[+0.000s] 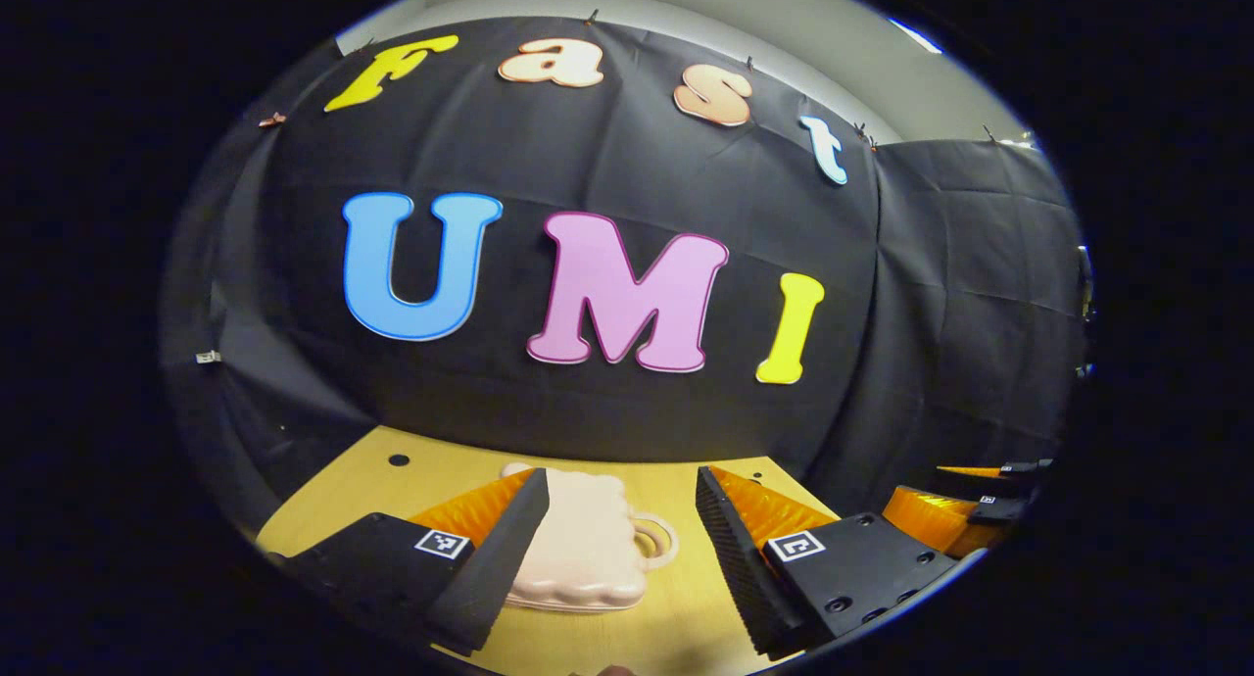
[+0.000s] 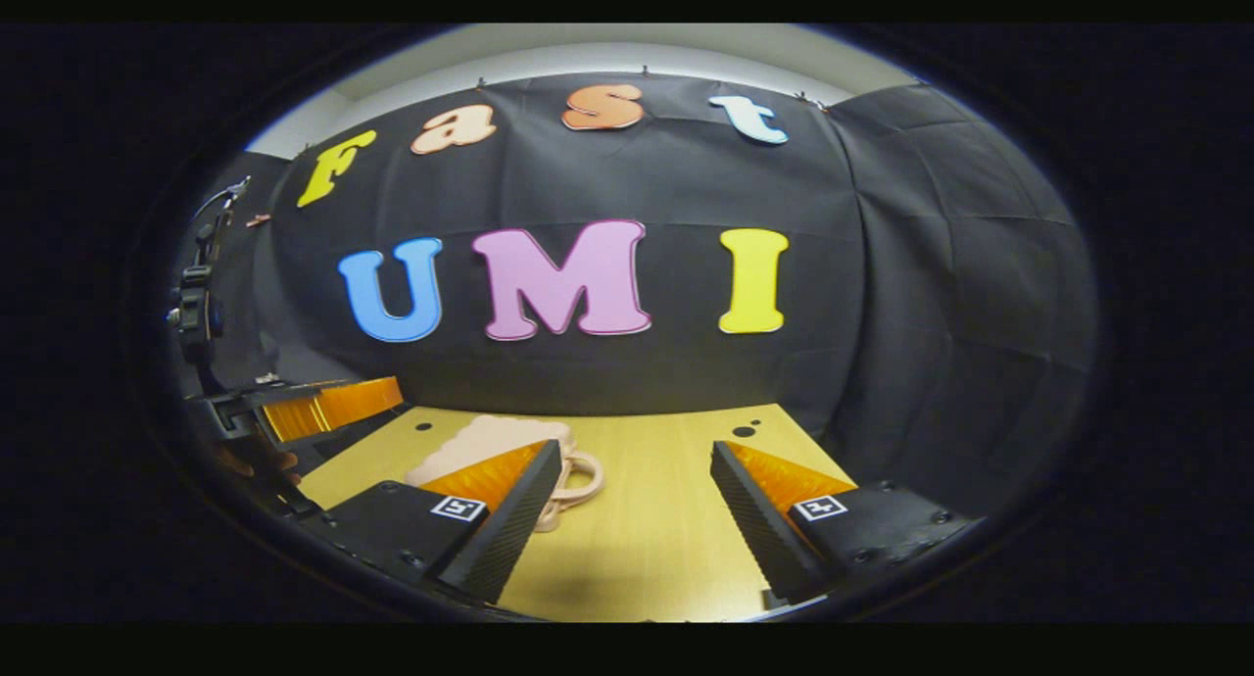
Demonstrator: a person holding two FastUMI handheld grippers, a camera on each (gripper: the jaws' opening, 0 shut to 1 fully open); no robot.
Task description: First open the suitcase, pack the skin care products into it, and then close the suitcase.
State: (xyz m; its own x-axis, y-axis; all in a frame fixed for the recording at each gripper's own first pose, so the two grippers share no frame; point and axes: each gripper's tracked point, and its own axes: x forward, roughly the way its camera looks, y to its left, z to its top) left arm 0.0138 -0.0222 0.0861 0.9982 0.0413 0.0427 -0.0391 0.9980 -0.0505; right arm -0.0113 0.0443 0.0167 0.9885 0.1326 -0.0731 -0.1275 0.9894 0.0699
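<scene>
The suitcase [image 1: 578,544] is a small pale pink case lying flat on the wooden table [image 1: 372,480], lid down and shut, with a scalloped edge and a looped handle [image 1: 654,541] sticking out of its right side in the left gripper view. In the right gripper view the same case [image 2: 490,446] sits left of centre, its handle [image 2: 578,480] pointing toward the middle of the table.

It looks like a toy-sized hard shell: moulded, stiff, probably light and a bit slick, so it is likely to skate on the smooth wood if pushed from one side only. The handle loop is thin and would twist the case rather than open it. A better hold, I judge, is the lid's rim on the side away from the hinge, with the other claw pinning the base. Where the hinge or any latch lies I cannot tell from here.

The left gripper [image 1: 622,534] hangs over the near edge of the table with its jaws spread wide and holding nothing; the case lies beyond and partly between its fingers, not touched. The right gripper [image 2: 637,505] is likewise wide apart and unladen, the case just past its left finger. The left gripper also appears at the left edge of the right gripper view.

I can't make out any skin care products.
</scene>
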